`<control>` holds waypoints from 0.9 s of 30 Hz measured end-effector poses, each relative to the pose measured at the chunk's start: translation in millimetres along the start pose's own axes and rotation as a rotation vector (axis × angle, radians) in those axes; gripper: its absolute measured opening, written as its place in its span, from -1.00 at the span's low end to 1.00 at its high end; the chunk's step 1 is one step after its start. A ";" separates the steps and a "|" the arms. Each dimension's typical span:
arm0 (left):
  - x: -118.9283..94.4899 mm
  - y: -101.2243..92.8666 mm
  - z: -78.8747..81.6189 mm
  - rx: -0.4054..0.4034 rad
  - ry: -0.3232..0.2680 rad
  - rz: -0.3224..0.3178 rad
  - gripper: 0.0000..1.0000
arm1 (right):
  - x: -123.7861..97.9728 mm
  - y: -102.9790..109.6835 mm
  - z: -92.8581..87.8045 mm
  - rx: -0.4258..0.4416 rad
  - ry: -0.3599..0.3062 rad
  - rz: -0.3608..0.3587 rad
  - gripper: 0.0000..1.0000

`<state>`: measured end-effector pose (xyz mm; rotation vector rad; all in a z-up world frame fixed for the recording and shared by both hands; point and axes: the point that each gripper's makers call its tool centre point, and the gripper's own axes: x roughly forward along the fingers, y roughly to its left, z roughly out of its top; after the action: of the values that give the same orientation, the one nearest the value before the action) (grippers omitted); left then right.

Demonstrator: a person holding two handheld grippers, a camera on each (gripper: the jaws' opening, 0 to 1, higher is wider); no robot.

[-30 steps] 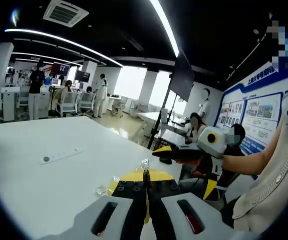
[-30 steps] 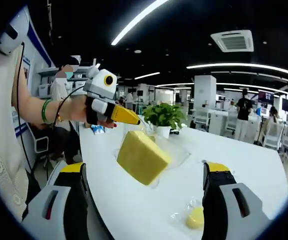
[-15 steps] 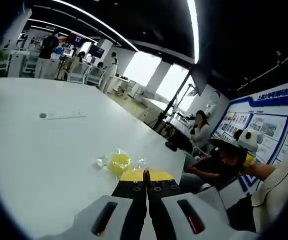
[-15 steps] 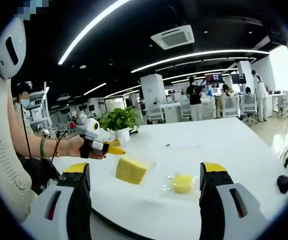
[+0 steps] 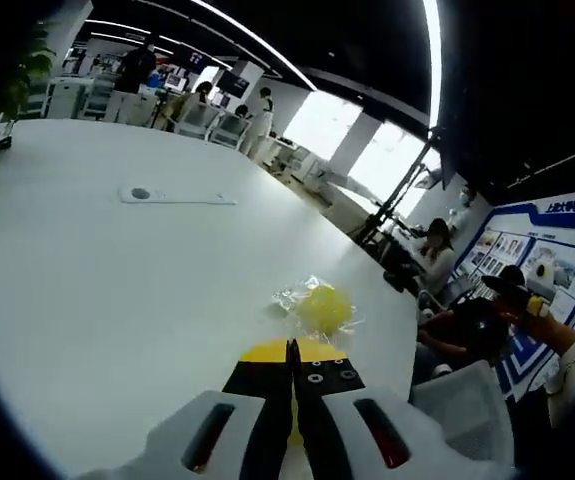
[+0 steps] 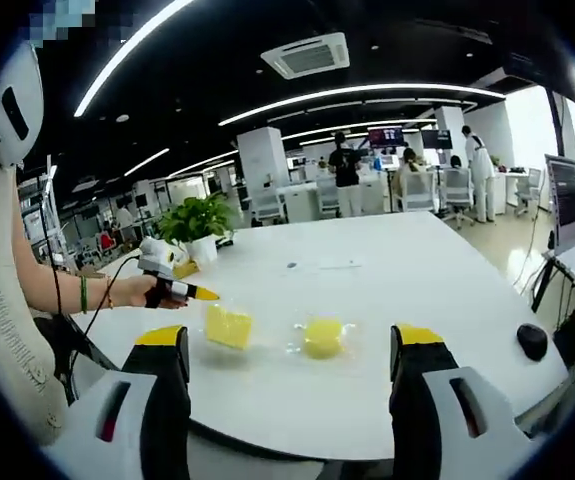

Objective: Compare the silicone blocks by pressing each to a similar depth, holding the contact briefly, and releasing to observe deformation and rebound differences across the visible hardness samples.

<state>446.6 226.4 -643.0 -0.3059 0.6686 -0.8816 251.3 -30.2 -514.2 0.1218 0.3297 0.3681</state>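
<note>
From the right gripper view I've got the white table point(image 6: 387, 290) w/ two samples on it: a square yellow silicone block point(image 6: 228, 327) lying flat, and just beside it a round yellow silicone block point(image 6: 322, 337) sitting in clear wrap. My right gripper point(image 6: 285, 350) is wide open, nothing between the jaws, held back off the table edge, well apart from both samples. The left gripper point(image 6: 197, 293) shows over on the left of that view, in a hand point(image 6: 157, 291), its yellow tip near the square block's far side; can't tell if it's touching. In the left gripper view the left gripper point(image 5: 290, 372) has its jaws closed tight together, no gap, nothing visibly pinched, and the round block point(image 5: 323, 307) w/ its wrap lies a bit beyond the tips. A potted plant point(image 6: 199, 222) stands at the table's far left, and a flat strip point(image 5: 177, 196) lies farther out on the top. My read: we're between presses, approach phase, neither sample under load right now. Next move, I'd say, is to bring a closed tip down square onto one block, press slow to a set depth, hold briefly, lift straight off. Needs vertical approach so the round one doesn't skid in its slippery wrap; same depth on both for a fair comparison.
</note>
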 end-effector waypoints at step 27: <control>39.6 89.4 -38.9 -0.034 0.055 0.122 -1.00 | 17.0 9.4 -26.6 0.025 0.108 0.012 0.46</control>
<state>493.5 250.4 -734.1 -0.2689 0.7461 -0.7645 254.1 -13.6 -542.6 0.1290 0.4405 0.3834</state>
